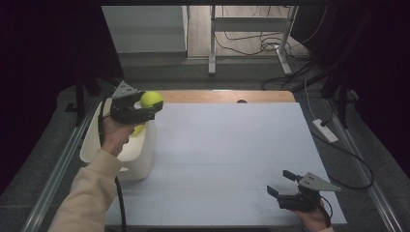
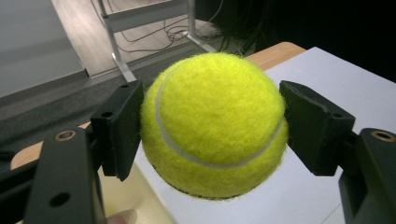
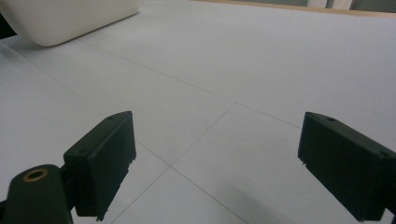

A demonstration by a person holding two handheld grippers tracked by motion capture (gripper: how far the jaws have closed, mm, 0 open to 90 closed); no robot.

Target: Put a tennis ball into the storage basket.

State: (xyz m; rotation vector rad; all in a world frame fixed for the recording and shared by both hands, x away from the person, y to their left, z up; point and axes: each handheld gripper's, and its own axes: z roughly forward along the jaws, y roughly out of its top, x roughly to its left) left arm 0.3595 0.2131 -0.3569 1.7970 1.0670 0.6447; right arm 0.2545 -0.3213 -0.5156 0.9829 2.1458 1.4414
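A fuzzy yellow-green tennis ball (image 2: 215, 123) with a pale curved seam sits squarely between the two black jaws of the left gripper (image 1: 145, 107), whose pads press on its opposite sides, so the ball is firmly held and carried clear of any surface. In the high view the same ball (image 1: 151, 99) hangs above the far rim of a cream-white plastic tub (image 1: 140, 159) that stands at the left edge of the white table top (image 1: 227, 159); a second patch of yellow (image 1: 139, 129) shows inside the tub just below the gripper, likely another ball, though too little of it is visible to be sure. The step in hand looks like the carry: the ball is in transit at the tub's edge, either just lifted out or about to go in, and the pictures do not settle which. The next move calls for holding the squeeze steady while the hand travels, then lowering before the jaws part, since a round ball will roll or bounce if dropped from height. The right gripper (image 1: 286, 189) rests low near the table's near right corner, jaws spread wide with nothing between them.
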